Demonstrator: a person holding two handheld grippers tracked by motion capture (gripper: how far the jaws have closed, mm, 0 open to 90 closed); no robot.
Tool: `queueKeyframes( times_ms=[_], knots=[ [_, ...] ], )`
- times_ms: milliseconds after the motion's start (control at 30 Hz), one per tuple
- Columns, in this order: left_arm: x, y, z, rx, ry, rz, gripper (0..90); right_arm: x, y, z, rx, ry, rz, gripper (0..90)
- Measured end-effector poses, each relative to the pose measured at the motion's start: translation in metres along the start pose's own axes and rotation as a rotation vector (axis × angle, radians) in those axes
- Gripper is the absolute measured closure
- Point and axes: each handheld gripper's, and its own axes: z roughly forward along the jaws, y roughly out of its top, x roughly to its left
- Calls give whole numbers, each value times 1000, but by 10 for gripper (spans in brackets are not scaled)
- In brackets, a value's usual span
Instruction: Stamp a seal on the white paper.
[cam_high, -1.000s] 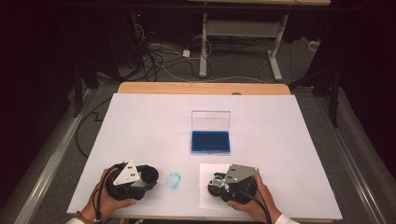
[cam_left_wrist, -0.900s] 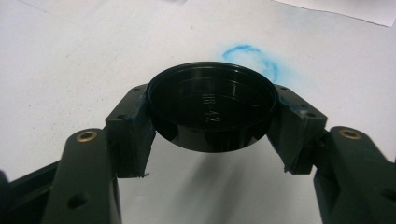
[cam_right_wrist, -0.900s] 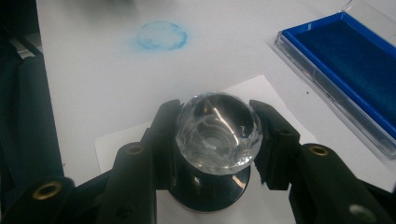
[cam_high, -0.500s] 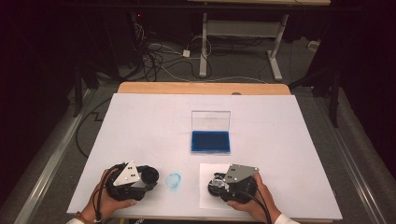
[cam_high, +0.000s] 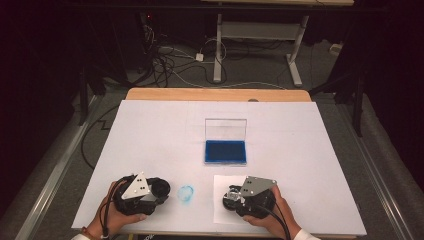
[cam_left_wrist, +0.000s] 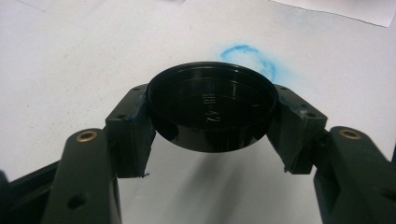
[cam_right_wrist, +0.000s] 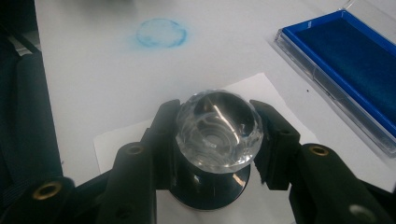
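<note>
Pausing between inking and printing, judging from the layout: clamping a black round cap (cam_left_wrist: 211, 105) by its rim in the left tool (cam_high: 150, 192), jaws closed firmly on both sides, cap hanging just above the table (cam_high: 310, 150) at the near left; clamping a stamp (cam_right_wrist: 217, 129) with a faceted clear knob in the right tool (cam_high: 235, 196), jaws closed on the neck below the knob, dark base resting upright on a white paper sheet (cam_right_wrist: 121, 140) at the near right. Lying between the two tools, a smudged blue ring (cam_high: 185, 194) printed straight onto the table, touching neither. Sitting open at mid-table, just beyond the sheet's far edge, a blue ink pad (cam_high: 225, 151) with its clear lid (cam_high: 226, 129) standing up at the far side. Calling next, most likely, for either lifting the stamp straight up off the sheet and reaching forward to the pad, or bringing cap and stamp together over the gap between the tools. Offering wide bare room to the left, right and far side of the pad; crowding the near edge of the table with both hands, and needing care around the raised lid and the pad's rim when approaching from the near side.
</note>
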Motion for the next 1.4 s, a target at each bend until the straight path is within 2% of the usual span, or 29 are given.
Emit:
queueKeyframes(
  times_ms=[1000, 1100, 1400],
  knots=[
    [1, 0, 0, 2, -1, 5, 362, 1, 5, -1, 23, -8, -26, 567],
    [1, 0, 1, 3, -1, 6, 362, -2, 7, -7, -17, 5, 3, 567],
    [1, 1, 1, 4, -1, 8, 362, -6, 13, -25, -80, -30, 5, 567]
  ],
)
